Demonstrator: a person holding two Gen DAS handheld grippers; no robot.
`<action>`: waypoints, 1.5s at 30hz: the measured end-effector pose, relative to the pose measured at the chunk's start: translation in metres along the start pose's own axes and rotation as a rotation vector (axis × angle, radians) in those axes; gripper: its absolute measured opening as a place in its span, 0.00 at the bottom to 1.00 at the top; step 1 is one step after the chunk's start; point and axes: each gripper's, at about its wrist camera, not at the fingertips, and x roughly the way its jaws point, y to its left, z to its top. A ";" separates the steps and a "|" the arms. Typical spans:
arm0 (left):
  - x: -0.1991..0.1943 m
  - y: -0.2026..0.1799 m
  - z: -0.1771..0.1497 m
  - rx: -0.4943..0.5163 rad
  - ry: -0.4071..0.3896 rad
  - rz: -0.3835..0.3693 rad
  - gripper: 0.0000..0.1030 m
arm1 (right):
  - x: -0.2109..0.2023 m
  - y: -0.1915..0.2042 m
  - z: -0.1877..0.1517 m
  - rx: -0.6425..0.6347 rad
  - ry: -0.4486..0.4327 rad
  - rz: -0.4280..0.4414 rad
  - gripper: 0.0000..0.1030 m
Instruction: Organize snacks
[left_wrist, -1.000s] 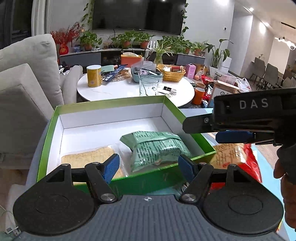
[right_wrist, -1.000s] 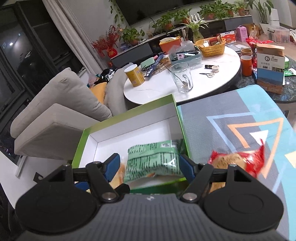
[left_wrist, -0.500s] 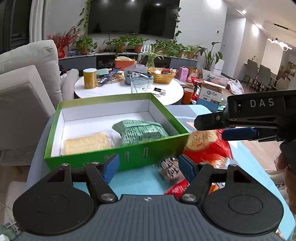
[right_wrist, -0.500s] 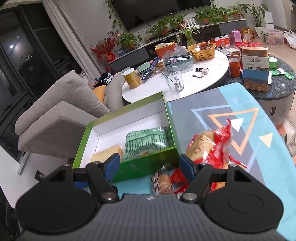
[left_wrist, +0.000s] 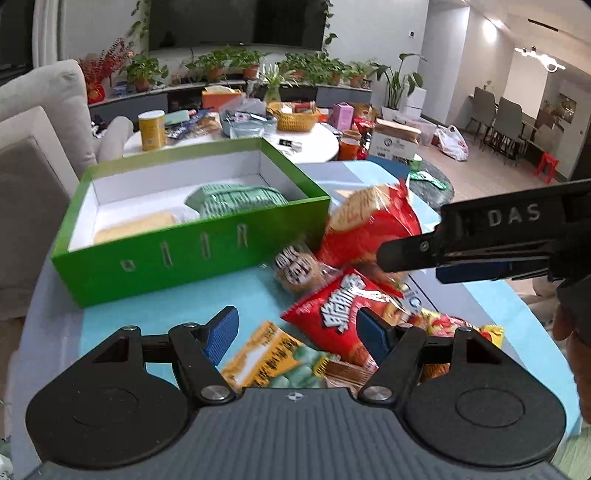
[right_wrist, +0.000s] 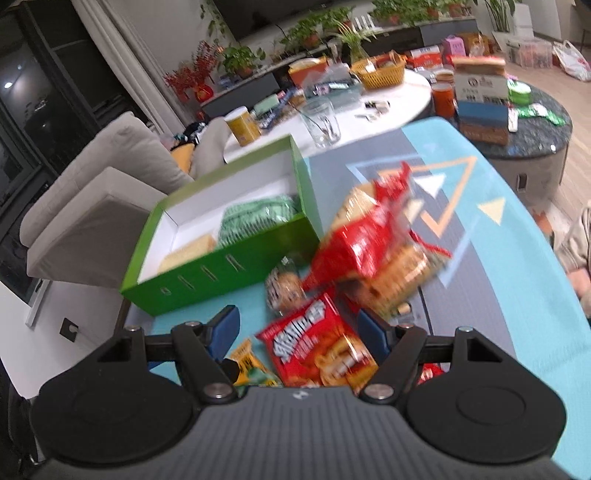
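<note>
1. Living-room clutter fills the background: a white round table (left_wrist: 314, 147) with a yellow canister (left_wrist: 151, 130), a wicker basket (left_wrist: 295, 119) and a glass mug (right_wrist: 322, 122), potted plants along a low dark unit, and a grey sofa (left_wrist: 33, 147) on the left.
2. Nearer, a turquoise patterned tablecloth (right_wrist: 517, 258) covers the work surface; its right half lies bare and open.
3. At the cloth's left edge sits a green box (left_wrist: 177, 254), lid off, holding a green packet (left_wrist: 236, 199) and a pale yellow cake pack (left_wrist: 133, 230).
4. Just right of the box lies the snack pile: a tall red bag (left_wrist: 373, 225), a clear cookie pack (left_wrist: 295, 267), a flat red snack bag (left_wrist: 336, 310) and a yellow-green packet (left_wrist: 273, 358).
5. Left gripper (left_wrist: 295, 330) hovers over the pile, jaws apart, gripping nothing.
6. Right gripper (right_wrist: 297, 330) likewise hangs with jaws apart over the flat red bag; in the left view it (left_wrist: 410, 258) enters from the right beside the tall bag.
7. Blur smears the tall bag, so contact there is hard to judge; the pile's near packets are cut off by the gripper bodies.
</note>
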 end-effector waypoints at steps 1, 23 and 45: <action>0.001 -0.002 -0.001 0.002 0.005 -0.006 0.66 | 0.002 -0.002 -0.002 0.005 0.008 -0.002 0.54; 0.045 -0.031 -0.014 0.040 0.141 -0.065 0.67 | 0.032 -0.026 -0.007 0.043 0.091 0.025 0.54; 0.058 -0.021 0.002 -0.001 0.191 -0.157 0.67 | 0.052 -0.019 -0.006 0.025 0.168 0.031 0.53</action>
